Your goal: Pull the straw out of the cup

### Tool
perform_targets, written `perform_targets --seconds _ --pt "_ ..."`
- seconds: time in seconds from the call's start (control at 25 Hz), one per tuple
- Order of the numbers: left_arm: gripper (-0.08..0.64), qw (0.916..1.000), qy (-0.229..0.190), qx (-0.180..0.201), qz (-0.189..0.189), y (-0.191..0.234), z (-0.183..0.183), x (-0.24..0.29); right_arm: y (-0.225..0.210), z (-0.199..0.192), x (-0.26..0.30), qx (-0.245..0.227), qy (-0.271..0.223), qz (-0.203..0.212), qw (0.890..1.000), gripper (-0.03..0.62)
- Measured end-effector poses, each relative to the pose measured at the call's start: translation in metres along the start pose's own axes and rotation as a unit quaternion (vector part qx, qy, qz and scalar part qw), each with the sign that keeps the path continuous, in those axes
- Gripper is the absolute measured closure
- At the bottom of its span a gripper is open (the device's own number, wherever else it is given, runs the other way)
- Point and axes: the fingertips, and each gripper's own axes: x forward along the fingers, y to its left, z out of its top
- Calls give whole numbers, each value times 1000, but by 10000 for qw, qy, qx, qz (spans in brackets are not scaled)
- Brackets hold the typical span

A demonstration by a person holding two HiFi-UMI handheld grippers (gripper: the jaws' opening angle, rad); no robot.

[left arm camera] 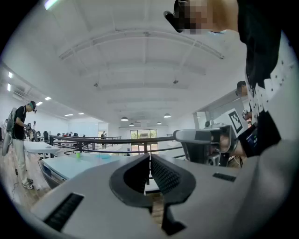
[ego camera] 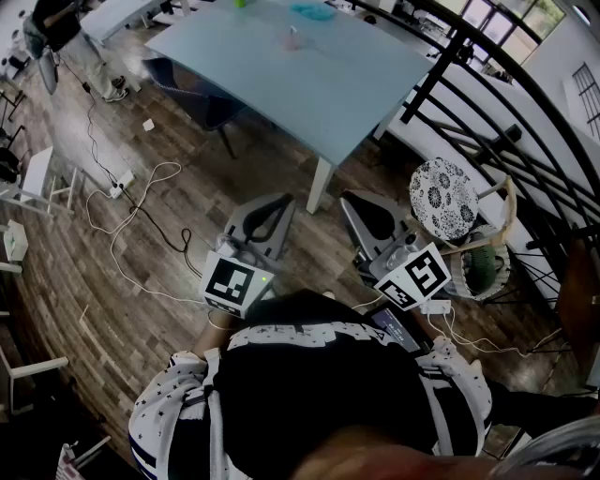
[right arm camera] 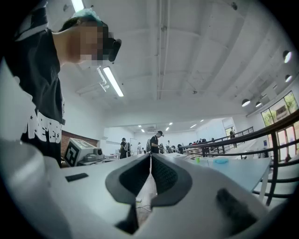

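Grippers are both held close to the person's chest, well short of the work. The left gripper (ego camera: 279,202) and the right gripper (ego camera: 352,199) point away from the body toward a pale blue table (ego camera: 281,89). In each gripper view the jaws are pressed together at the tips with nothing between them. The marker cubes sit just in front of the black shirt.

A small pale cup (ego camera: 293,37) stands out on the tabletop, well apart from both grippers. It is too small and blurred to make out the straw. Beyond it on the same surface lie a teal dish (ego camera: 312,11) and, at the far edge, a green thing (ego camera: 241,3). The right gripper view shows these two low across the tabletop.

Between the grippers and the cup lie wooden floor (ego camera: 141,169), the near corner of the table and its white leg (ego camera: 321,186). A dark chair (ego camera: 197,94) is tucked under the table's left side, and white cables (ego camera: 131,220) loop over the boards on the left. To the right stand a round patterned stool (ego camera: 443,199) and a woven basket (ego camera: 461,272) with something green inside. A black railing (ego camera: 506,112) runs just behind them. Another person (ego camera: 66,33) stands at the far upper left.
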Motion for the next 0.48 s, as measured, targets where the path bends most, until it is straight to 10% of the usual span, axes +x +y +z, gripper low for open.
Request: perform_targets --seconds 0.48 --pt "546 10000 32 37 26 -15 4 2 -6 10 -18 294 -251 -6 9993 562"
